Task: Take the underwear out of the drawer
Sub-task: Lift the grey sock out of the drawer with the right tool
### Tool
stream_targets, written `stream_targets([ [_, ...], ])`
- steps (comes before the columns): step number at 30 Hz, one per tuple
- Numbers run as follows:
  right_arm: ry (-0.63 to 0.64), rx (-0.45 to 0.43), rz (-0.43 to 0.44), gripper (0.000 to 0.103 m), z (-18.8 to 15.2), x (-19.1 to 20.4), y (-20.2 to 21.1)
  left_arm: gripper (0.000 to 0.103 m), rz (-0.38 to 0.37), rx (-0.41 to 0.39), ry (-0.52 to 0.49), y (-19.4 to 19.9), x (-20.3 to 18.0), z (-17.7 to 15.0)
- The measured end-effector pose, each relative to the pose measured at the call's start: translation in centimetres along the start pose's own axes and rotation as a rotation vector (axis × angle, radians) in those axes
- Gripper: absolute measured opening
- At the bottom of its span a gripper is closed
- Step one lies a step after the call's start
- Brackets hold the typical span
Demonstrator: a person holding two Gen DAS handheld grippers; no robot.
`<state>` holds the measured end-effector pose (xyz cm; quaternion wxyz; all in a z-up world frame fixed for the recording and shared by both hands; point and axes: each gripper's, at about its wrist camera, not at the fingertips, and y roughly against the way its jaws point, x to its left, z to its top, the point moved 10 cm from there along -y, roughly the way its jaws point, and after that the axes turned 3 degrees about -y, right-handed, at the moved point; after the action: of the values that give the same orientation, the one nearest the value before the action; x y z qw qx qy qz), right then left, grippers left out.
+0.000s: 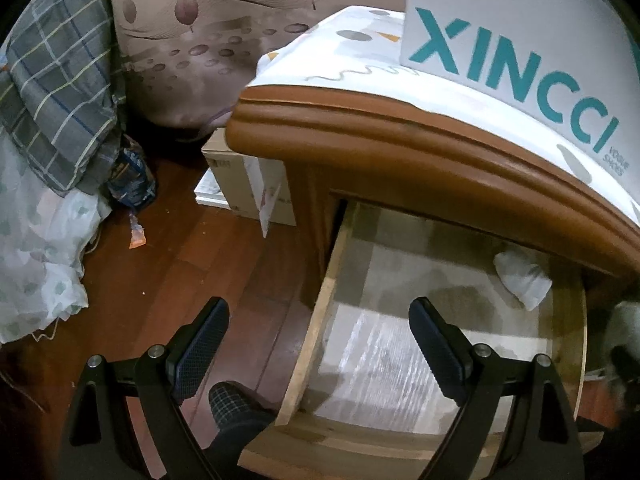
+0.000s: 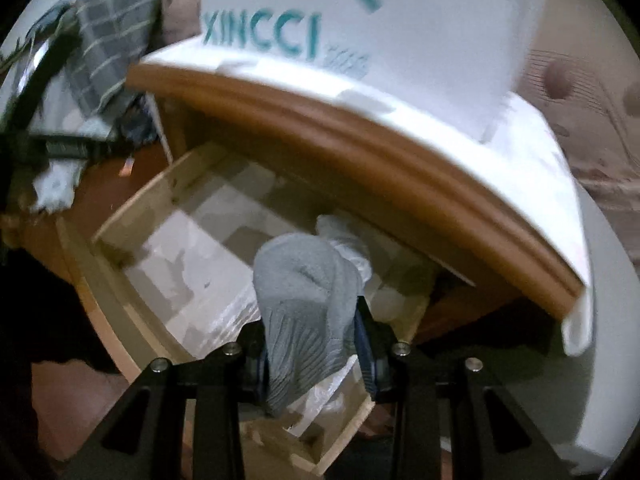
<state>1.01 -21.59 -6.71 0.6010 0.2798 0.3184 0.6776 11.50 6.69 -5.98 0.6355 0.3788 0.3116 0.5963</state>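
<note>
In the right wrist view my right gripper (image 2: 314, 336) is shut on a bunched piece of grey underwear (image 2: 304, 292). The cloth hangs between the blue pads (image 2: 366, 344), above the open wooden drawer (image 2: 132, 216). A white cloth (image 2: 344, 236) lies behind it, at the back of the drawer under the nightstand top. In the left wrist view my left gripper (image 1: 320, 332) stands wide open with nothing between its fingers, over the drawer's left wall (image 1: 320, 312). The paper-lined drawer holds the white cloth (image 1: 520, 276) at its back right.
A white XINCCI shoe box (image 1: 520, 52) stands on the cloth-covered nightstand (image 1: 360, 136). Cardboard boxes (image 1: 240, 184) sit on the wood floor left of it. A plaid blanket (image 1: 60, 92) and pale bedding hang at far left. A plaid slipper (image 1: 232, 404) is below my left gripper.
</note>
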Motion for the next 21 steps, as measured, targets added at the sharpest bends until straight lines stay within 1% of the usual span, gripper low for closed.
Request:
stream_targets([
  [4,-0.072,-0.074,-0.034,0.034,1.6,-1.7,2.0,0.090,-0.021,0.015,-0.007,-0.4,-0.5,-0.3],
  [7,-0.150,-0.122,-0.060,0.034,2.8,-3.8,3.9,0.090,-0.018,0.030,-0.011,-0.9,-0.9,-0.6],
  [10,-0.235,-0.164,-0.130,0.034,3.7,-6.9,5.6,0.090,-0.027,0.041,-0.014,-1.1,-1.2,-0.9],
  [11,-0.266,-0.171,-0.142,0.034,3.8,-7.8,6.0,0.090,-0.030,0.044,-0.013,-1.1,-1.3,-1.0],
  [14,-0.355,-0.196,-0.227,0.034,3.8,-11.4,7.6,0.090,-0.048,0.049,-0.005,-1.3,-1.7,-1.2],
  [16,-0.419,-0.196,-0.251,0.034,3.5,-13.4,8.1,0.090,-0.063,0.043,-0.004,-1.2,-2.0,-1.2],
  [18,-0.471,-0.200,-0.310,0.035,3.2,-15.7,8.6,0.090,-0.060,0.036,-0.007,-1.2,-2.1,-1.2],
  [21,-0.538,-0.215,-0.343,0.035,3.1,-18.1,8.6,0.090,-0.061,0.029,-0.027,-0.9,-2.5,-1.5],
])
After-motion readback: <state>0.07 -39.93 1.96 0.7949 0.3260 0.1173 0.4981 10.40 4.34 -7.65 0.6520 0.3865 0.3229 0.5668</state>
